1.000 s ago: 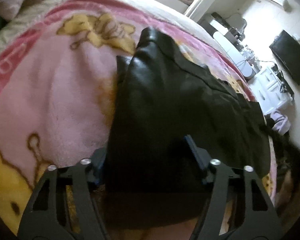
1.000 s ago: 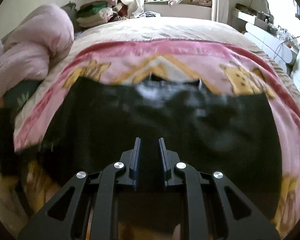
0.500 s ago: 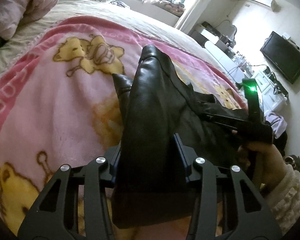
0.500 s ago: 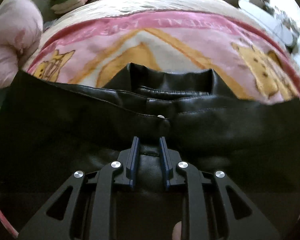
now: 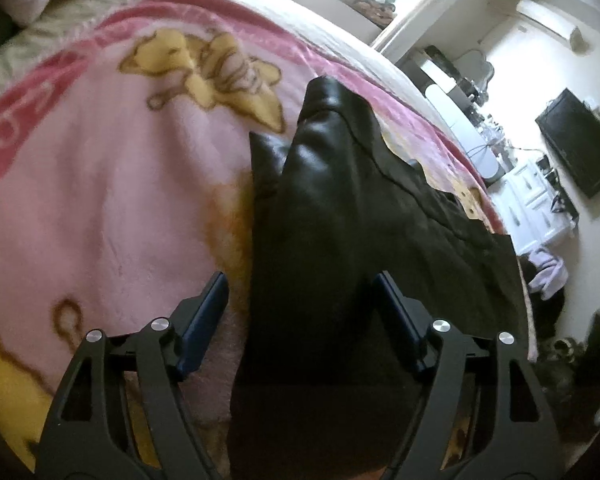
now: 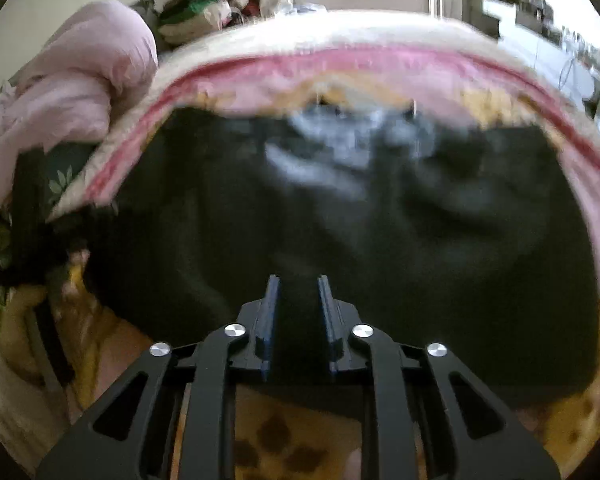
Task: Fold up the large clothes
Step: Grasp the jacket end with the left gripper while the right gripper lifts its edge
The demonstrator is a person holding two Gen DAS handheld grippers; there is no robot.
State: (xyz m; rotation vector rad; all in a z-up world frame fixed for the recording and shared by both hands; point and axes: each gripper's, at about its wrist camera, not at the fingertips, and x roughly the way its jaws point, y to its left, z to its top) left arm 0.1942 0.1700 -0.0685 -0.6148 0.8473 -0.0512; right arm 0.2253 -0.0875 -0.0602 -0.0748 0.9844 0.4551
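A large black leather garment (image 5: pixel 340 208) lies on a pink cartoon-print blanket (image 5: pixel 100 184) on a bed. In the left wrist view my left gripper (image 5: pixel 302 284) is open, its fingers wide apart on either side of the garment's near end, not clamping it. In the right wrist view the garment (image 6: pixel 380 216) spreads across the bed, blurred by motion. My right gripper (image 6: pixel 298 286) is nearly shut, its jaws pinching a fold of the garment's near edge.
A rolled pink quilt (image 6: pixel 68 80) lies at the bed's left. A stack of clothes (image 6: pixel 196 12) sits at the far end. A wall TV (image 5: pixel 580 148) and white cabinets (image 5: pixel 540 208) stand right of the bed. The blanket (image 6: pixel 360 68) shows beyond the garment.
My left gripper has opened wide again and released the garment fold it squeezed half a second ago. My right gripper has drawn back with the garment edge, still pinched.
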